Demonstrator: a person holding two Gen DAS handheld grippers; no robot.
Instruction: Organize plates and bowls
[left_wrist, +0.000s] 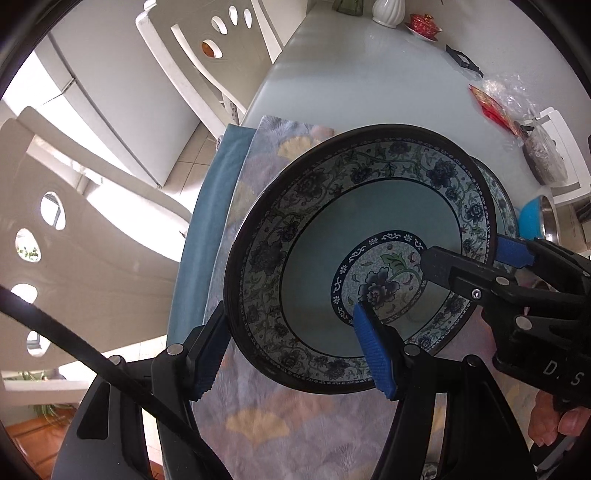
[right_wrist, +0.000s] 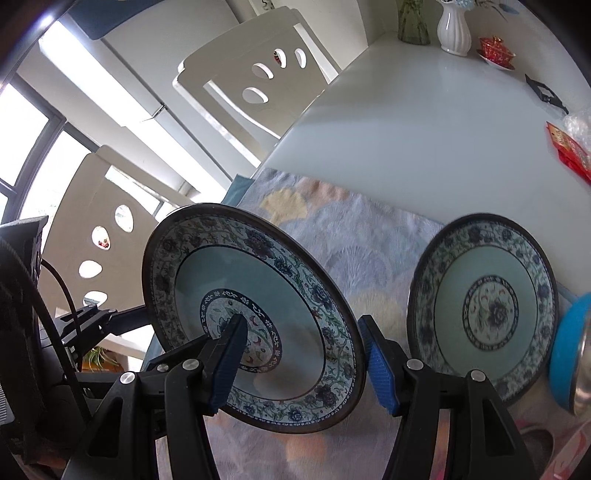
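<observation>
Plate (left_wrist: 314, 266) got gripped from both sides, tilted above the floral placemat (left_wrist: 280, 424).
Left gripper (left_wrist: 291, 354) was clamped over its near rim, one pad outside, one inside. Right gripper (right_wrist: 303, 362) pinched the opposite edge the same way. Second matching plate (right_wrist: 484, 314) sat on the placemat, just beside the held one, with a blue bowl (right_wrist: 565, 350) past it.

The middle of the desk (right_wrist: 424, 122) beyond the patterned cloth (right_wrist: 354, 236) lies bare and gives a gripper room to pass. Its far end is taken by a white vase (right_wrist: 453, 29) and a red cup on a saucer (right_wrist: 495, 50). Along the right edge a black clip (right_wrist: 546, 93), red packets (right_wrist: 570, 151), a second plate (right_wrist: 484, 310) and a blue bowl (right_wrist: 570, 354) stand in the way, and white chairs (right_wrist: 255, 74) close off the left edge.
</observation>
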